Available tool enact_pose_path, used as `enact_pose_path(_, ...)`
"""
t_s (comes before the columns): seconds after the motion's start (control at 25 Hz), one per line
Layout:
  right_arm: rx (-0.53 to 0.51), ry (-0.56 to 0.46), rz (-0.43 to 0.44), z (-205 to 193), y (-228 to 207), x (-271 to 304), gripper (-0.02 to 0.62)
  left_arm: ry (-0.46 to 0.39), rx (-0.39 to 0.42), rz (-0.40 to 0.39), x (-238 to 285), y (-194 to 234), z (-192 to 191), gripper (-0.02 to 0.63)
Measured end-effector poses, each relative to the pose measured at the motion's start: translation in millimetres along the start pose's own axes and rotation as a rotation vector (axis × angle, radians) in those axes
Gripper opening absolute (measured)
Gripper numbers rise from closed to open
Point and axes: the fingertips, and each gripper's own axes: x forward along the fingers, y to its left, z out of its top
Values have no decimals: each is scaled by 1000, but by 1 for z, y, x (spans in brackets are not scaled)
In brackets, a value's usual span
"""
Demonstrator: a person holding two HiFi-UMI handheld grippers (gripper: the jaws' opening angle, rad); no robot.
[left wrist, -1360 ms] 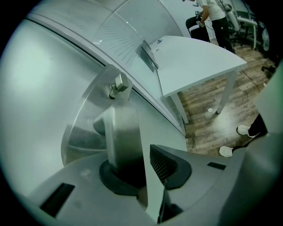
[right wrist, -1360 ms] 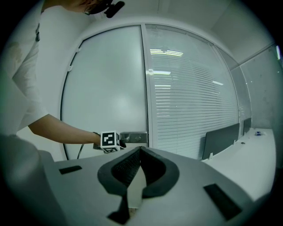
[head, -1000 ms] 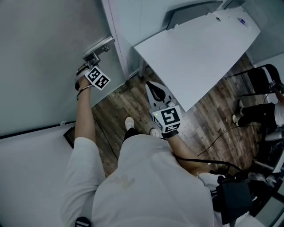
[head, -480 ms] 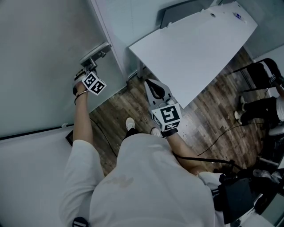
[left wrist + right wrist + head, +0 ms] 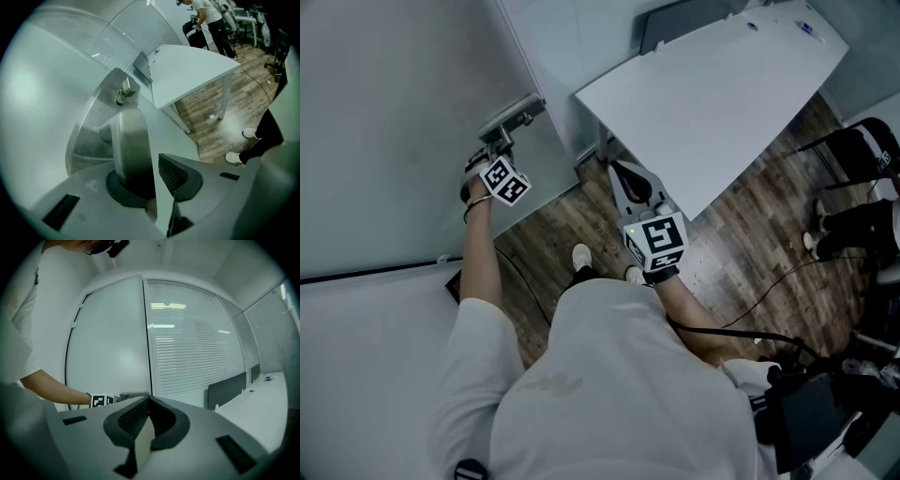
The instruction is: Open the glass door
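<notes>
Glass door (image 5: 384, 131) across the upper left of the head view, pale and frosted, with its metal handle (image 5: 514, 111) close to the door's right edge. Left tool (image 5: 499, 141) up against that handle, marker cube turned toward the camera, bare forearm (image 5: 478, 253) stretched up to it from the lower part of the frame. Only from the left gripper view plain how the grip stands: jaws closed on the flat steel lever of the handle, dark ribbed pad pressed to the lever's right side, with a round backplate and a small cylindrical fitting (image 5: 123, 93) higher in the frame. Also only there: a distant person (image 5: 206, 14) at the top edge and a white table leg (image 5: 225, 96) right of centre. Right tool (image 5: 630, 187) at the middle of the head view, over the wooden floor (image 5: 750, 234), near the corner of the white tabletop (image 5: 722, 94) and well apart from the door. From the right gripper view, jaws together with nothing between them, aimed at the glazing; horizontal blinds (image 5: 197, 348) behind the glass at centre right, not visible from the head. White shoes (image 5: 581, 255) below the frame centre, a dark chair (image 5: 862, 150) at the right edge.
</notes>
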Motion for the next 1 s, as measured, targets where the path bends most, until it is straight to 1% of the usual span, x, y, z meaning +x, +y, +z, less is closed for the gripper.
enact_pose_path(0.2,2,-9,17,0,10,-12,-3,-22,28,14,-19,-13,3,80)
enact_pose_path(0.48,12,-11,28,-7,14,-33,-3,-52,65,2,-40,-42,6,80)
enact_pose_path(0.72,13,-19,43,-7,18,-64,-3,-76,98,-3,-73,-73,8,80)
enact_pose_path(1.0,8,-30,74,-10,17,-87,-3,-111,145,-11,-97,-108,8,80)
